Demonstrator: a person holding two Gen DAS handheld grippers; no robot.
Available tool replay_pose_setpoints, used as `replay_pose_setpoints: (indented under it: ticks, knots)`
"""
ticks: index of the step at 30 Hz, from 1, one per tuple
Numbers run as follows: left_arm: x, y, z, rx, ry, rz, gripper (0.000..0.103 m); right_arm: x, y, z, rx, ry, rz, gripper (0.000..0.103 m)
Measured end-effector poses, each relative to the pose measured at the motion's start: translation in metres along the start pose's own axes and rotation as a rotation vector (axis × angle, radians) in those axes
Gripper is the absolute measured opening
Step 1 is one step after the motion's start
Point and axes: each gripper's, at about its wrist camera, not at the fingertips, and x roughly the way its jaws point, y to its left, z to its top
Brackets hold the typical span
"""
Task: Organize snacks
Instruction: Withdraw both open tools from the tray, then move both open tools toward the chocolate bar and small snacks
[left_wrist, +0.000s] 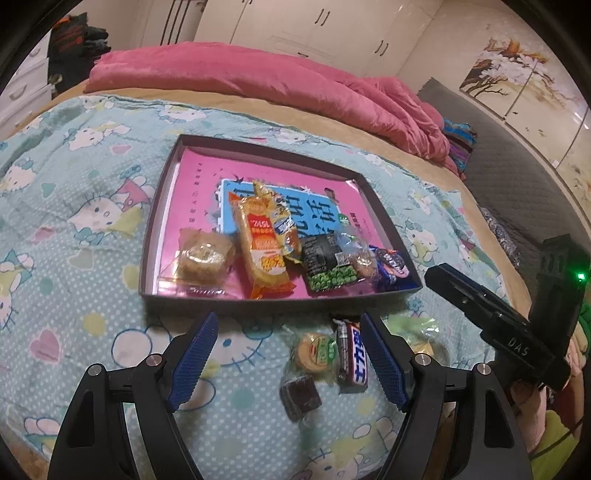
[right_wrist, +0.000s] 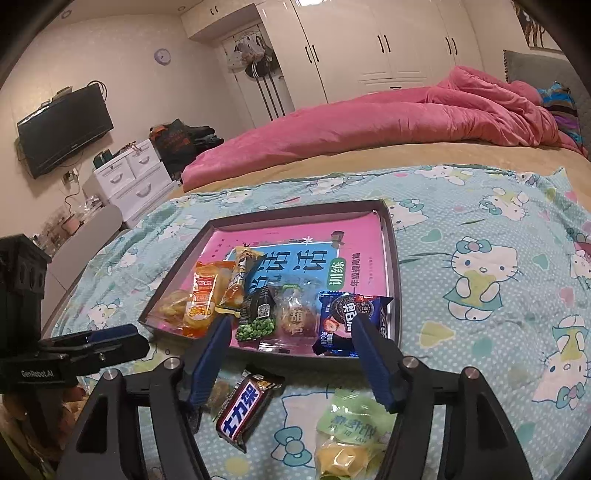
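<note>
A shallow dark tray (left_wrist: 373, 192) with a pink printed sheet inside is lying on the cartoon-cat bedspread (left_wrist: 74, 206), and several snacks are sitting along its near edge: a clear-wrapped pastry (left_wrist: 204, 256), an orange cake pack (left_wrist: 260, 247), a bag of green peas (left_wrist: 328, 264), a small round cookie pack (left_wrist: 364, 262) and a blue cookie pack (right_wrist: 351, 319). The left gripper (left_wrist: 288, 354) is hovering over the bedspread in front of the tray with its jaws standing wide apart and nothing pressed between the blue pads. Between and below its fingers are lying a round biscuit in a green-labelled wrapper (left_wrist: 314, 350), a dark brown square piece (left_wrist: 300, 397) and a chocolate bar (left_wrist: 352, 356); the right finger is covering a part of the bar and most of a pale green packet (right_wrist: 351, 417). The right gripper (right_wrist: 290, 354) is also standing apart and empty, near the tray's front wall, and its fingers are hiding the wall's parts and a corner of the blue cookie pack. The pale green packet is cut off at the lower edge of the right view, so its contents are hard to read. A pink blanket (right_wrist: 388, 122) is lying behind.
</note>
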Motion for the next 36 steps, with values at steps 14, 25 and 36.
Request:
replay_pose_setpoints:
  ticks: [14,25,36]
  knots:
    - [0.004,-0.003,-0.015,0.027,0.071,0.073,0.080,-0.005,0.009,-0.004,-0.012,0.016,0.023,0.067]
    - [0.012,-0.007,-0.025,0.041,0.137,0.092,0.080,-0.005,0.021,-0.013,-0.044,0.051,0.038,0.069]
    - [0.029,-0.018,-0.040,0.106,0.198,0.132,0.080,-0.006,0.028,-0.022,-0.057,0.094,0.058,0.069]
